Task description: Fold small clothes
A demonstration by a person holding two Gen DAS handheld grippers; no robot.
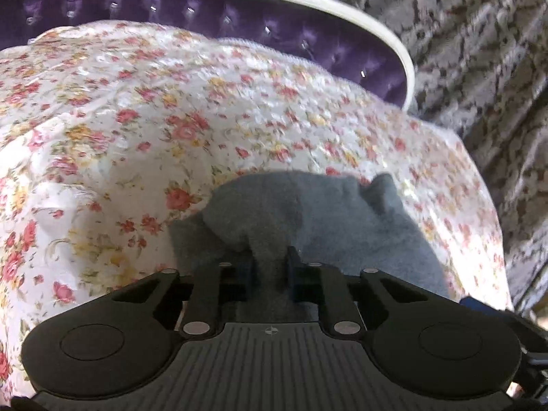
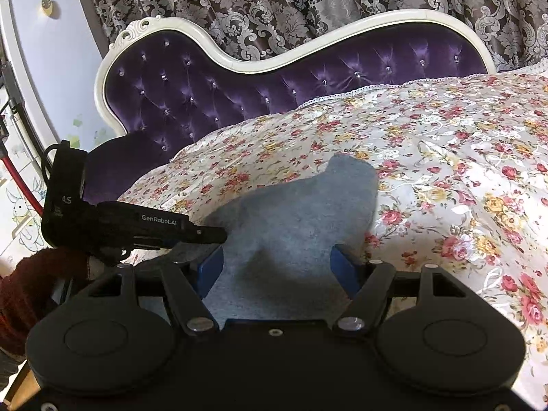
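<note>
A small grey knitted garment lies on the floral bedspread. In the left wrist view my left gripper is shut on a bunched fold of the garment's near edge, the cloth pinched between its pads. In the right wrist view the garment spreads flat in front of my right gripper. That gripper's blue pads stand wide apart over the cloth without pressing it. My left gripper reaches in from the left and grips the garment's left edge.
A purple tufted headboard with a white frame stands behind the bed, and a patterned curtain hangs beyond it. A hand in a dark red sleeve holds the left gripper. The bedspread stretches away to the right.
</note>
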